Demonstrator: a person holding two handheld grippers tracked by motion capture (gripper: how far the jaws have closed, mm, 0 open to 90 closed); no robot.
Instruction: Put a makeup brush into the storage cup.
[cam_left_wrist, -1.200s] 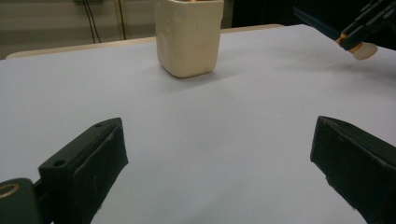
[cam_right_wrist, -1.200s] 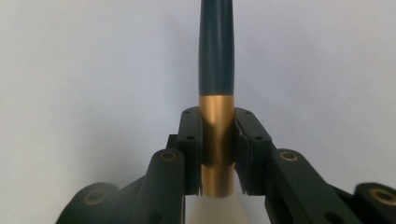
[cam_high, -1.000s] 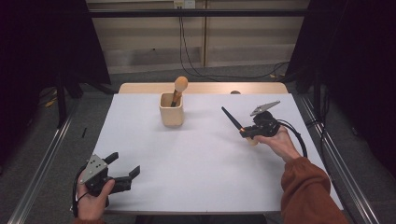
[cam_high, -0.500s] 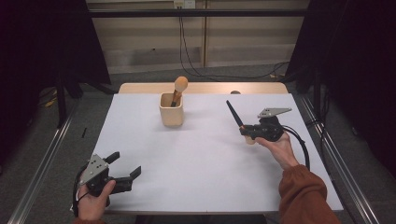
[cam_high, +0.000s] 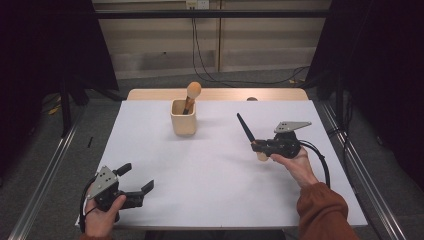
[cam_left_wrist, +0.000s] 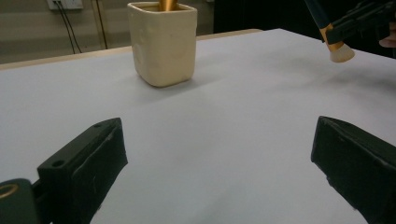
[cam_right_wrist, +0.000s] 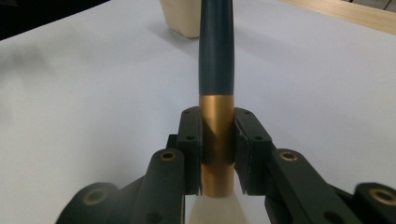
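My right gripper (cam_high: 258, 145) (cam_right_wrist: 217, 135) is shut on the gold ferrule of a makeup brush (cam_high: 246, 131) (cam_right_wrist: 215, 70), at the right of the white table. The brush has a dark handle that points up and away, and pale bristles hang below the jaws (cam_left_wrist: 339, 53). A cream square cup (cam_high: 183, 118) (cam_left_wrist: 163, 42) stands at the back centre with a wooden, round-headed brush (cam_high: 191, 94) in it. My left gripper (cam_high: 136, 181) (cam_left_wrist: 219, 154) rests open near the front left corner, nothing between its jaws, and faces the cup.
The white sheet (cam_high: 210, 180) covers the table, and a strip of bare wood (cam_high: 220, 94) shows at its far edge. Metal rails (cam_high: 45, 180) run along both sides on the floor. Cables hang down the back wall.
My right hand has rolled and shifted slightly right and toward me with the brush, so the grey plate now lies flatter on top. The left hand has stayed still.
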